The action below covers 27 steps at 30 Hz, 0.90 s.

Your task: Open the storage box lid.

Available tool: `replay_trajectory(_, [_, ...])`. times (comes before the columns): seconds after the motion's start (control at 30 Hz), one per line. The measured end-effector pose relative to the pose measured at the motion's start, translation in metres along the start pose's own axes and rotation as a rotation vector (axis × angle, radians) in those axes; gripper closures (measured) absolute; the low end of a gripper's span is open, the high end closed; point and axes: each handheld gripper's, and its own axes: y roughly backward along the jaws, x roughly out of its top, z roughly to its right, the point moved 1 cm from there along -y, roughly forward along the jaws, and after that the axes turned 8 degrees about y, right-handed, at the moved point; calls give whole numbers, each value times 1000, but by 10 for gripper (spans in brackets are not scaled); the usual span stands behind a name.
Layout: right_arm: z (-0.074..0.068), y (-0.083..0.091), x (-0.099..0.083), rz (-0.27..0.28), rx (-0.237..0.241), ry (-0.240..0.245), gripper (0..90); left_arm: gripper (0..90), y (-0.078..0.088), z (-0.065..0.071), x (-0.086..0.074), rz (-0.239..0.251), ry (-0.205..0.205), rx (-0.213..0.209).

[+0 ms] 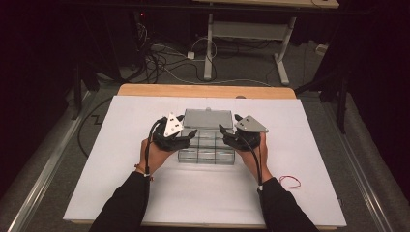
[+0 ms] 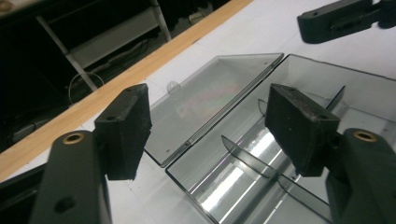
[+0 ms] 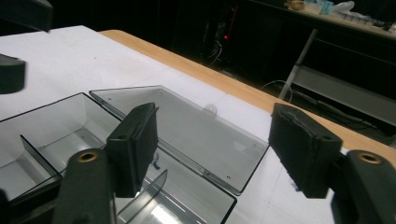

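Both grippers' jaws gape over clear divided box [image 1: 207, 147], lid [image 1: 208, 118] flat.

In the high view the left gripper [image 1: 186, 134] and right gripper [image 1: 227, 131] cover the side edges of the clear compartment box [image 1: 207, 147]. In the left gripper view its near part runs off the bottom edge. The small red loop [image 1: 289, 181] on the surface [image 1: 121, 159] is too small to identify.
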Motion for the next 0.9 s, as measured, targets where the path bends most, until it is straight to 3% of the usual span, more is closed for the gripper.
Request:
replay_trajectory(0.23, [-4,11,7,19,53,-4,263,227,25,8,-13,62,-5,-10])
replay_trajectory(0.33, [-5,18,10,31,82,0,261,209,29,8,-16,38,-32,-1])
replay_trajectory(0.43, [-9,27,13,39,113,15,256,200,38,6,-17,62,-12,-21])
replay_trajectory(0.53, [-9,36,15,49,144,27,255,186,44,8,-17,61,-37,-11])
replay_trajectory(0.9, [-7,56,11,22,191,51,250,191,59,15,-18,77,-85,-29])
